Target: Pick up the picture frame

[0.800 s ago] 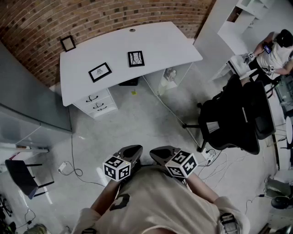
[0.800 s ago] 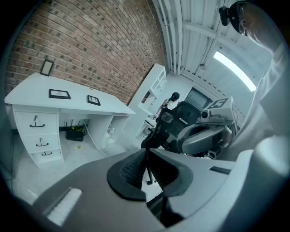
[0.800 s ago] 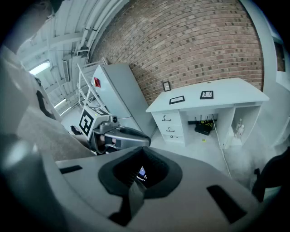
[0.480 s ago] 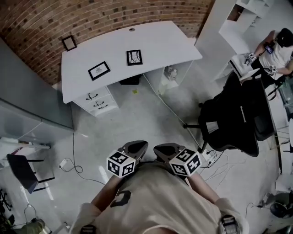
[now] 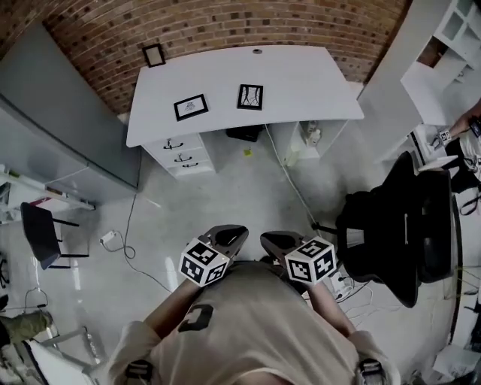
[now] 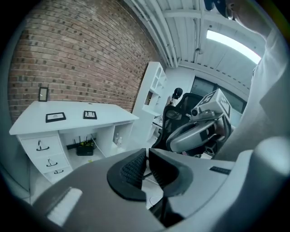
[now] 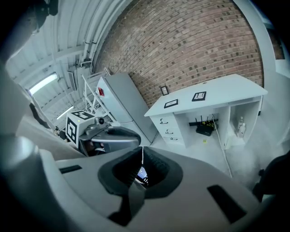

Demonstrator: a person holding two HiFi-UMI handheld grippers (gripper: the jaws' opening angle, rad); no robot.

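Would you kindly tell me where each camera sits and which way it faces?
Head view: on the person's head, facing steeply down at floor, white desk, torso, left gripper, right gripper.
Left gripper view: on that gripper, facing along its shut jaws; desk and right gripper show.
Right gripper view: likewise, with desk and left gripper.
All three share the desk.

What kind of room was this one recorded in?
Most likely an office or studio workspace: a white desk with drawers against a brick wall, and a black office chair nearby.
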